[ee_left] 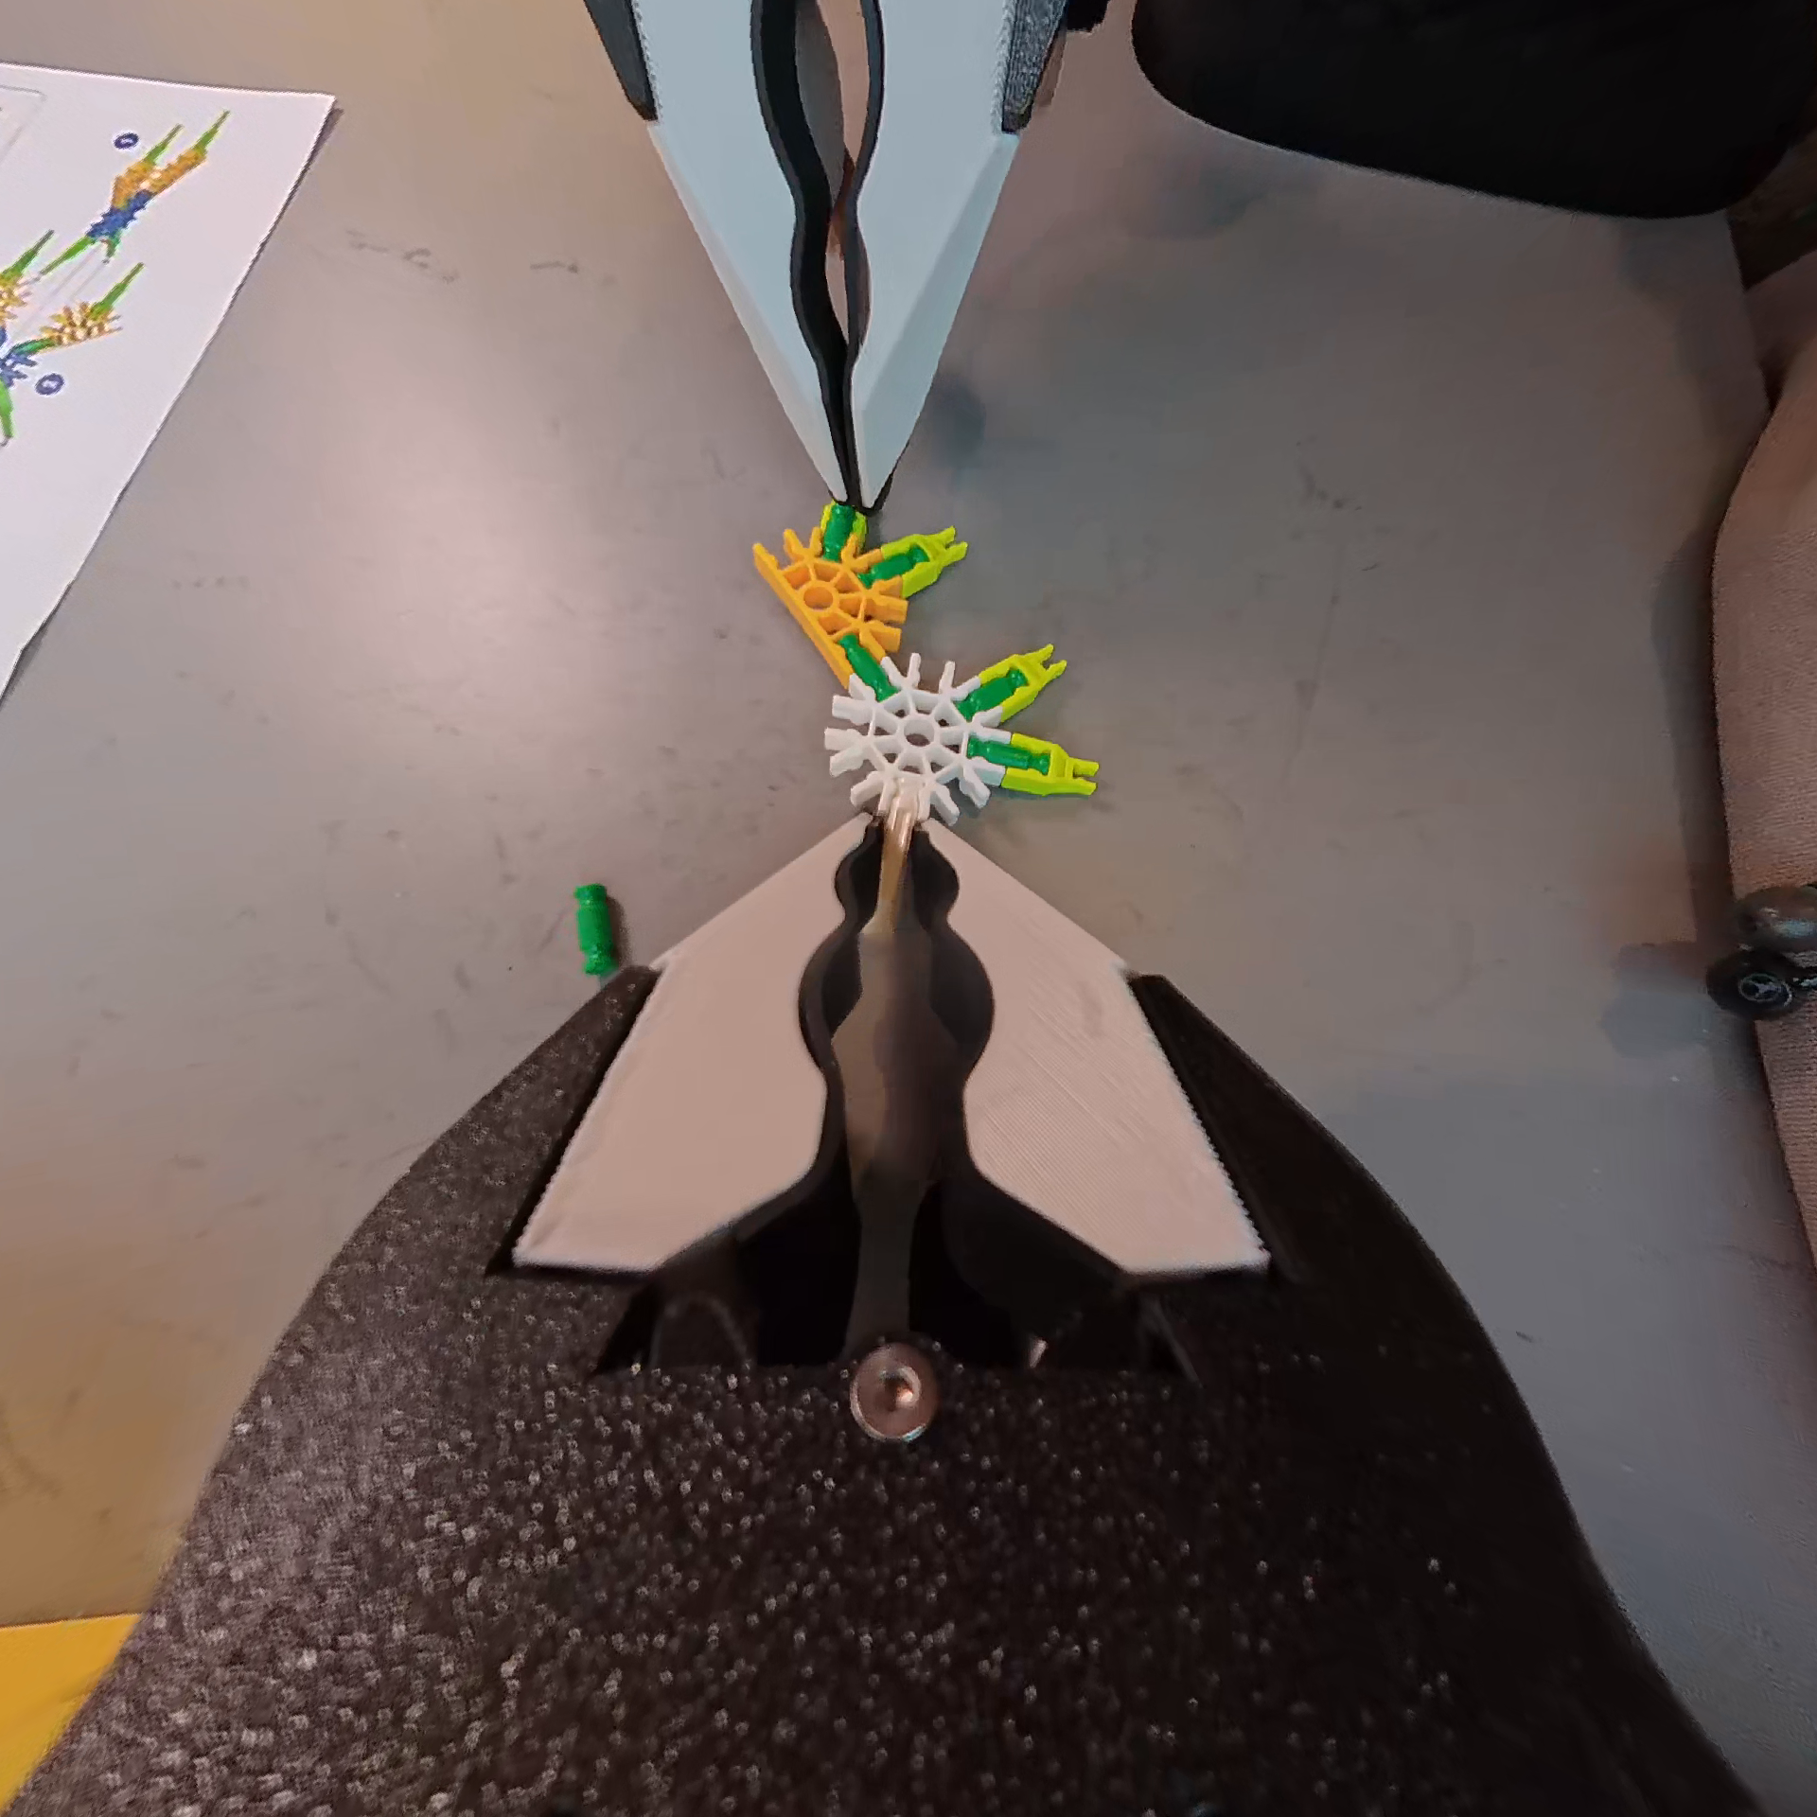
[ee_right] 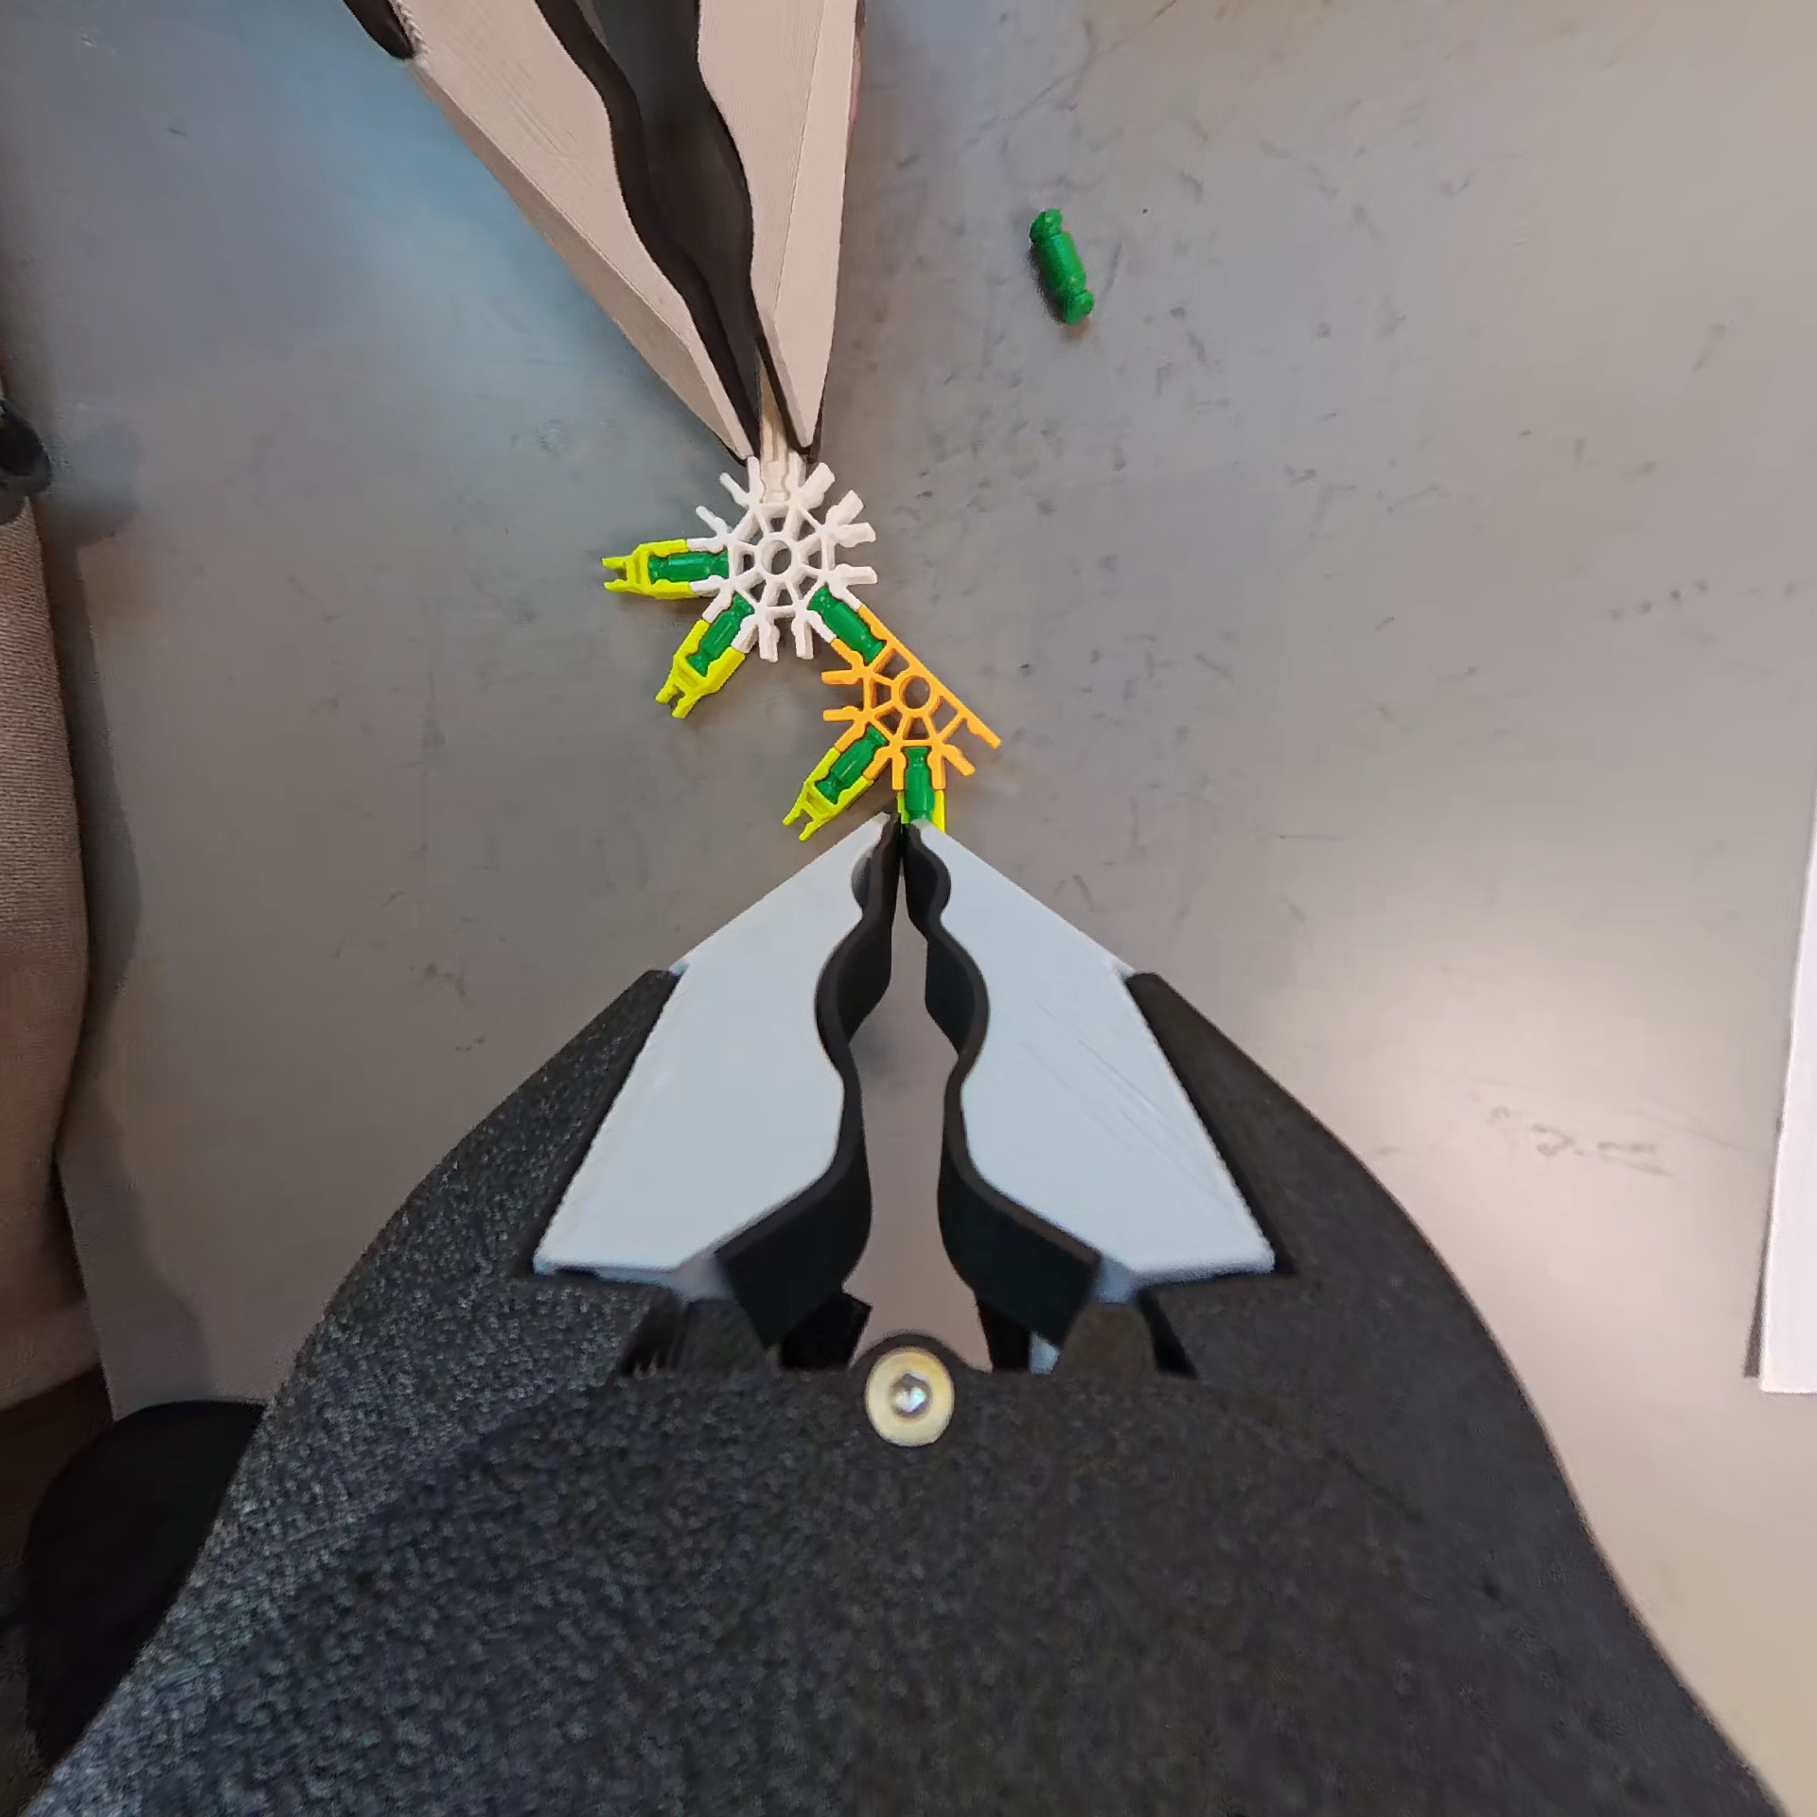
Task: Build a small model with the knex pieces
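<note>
Now left gripper pinched on white hub, right gripper pinched on green rod at orange hub; assembly on table. Risk: uneven pull pops rod joints.

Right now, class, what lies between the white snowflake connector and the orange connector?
A short green rod joins the white snowflake connector to the orange connector; both wrist views show it.

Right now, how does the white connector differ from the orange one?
The white connector is a full round snowflake; the orange connector is a half fan. The left gripper pinches the white one's rim; the right gripper pinches a green rod in the orange one. Both carry green rods.
</note>
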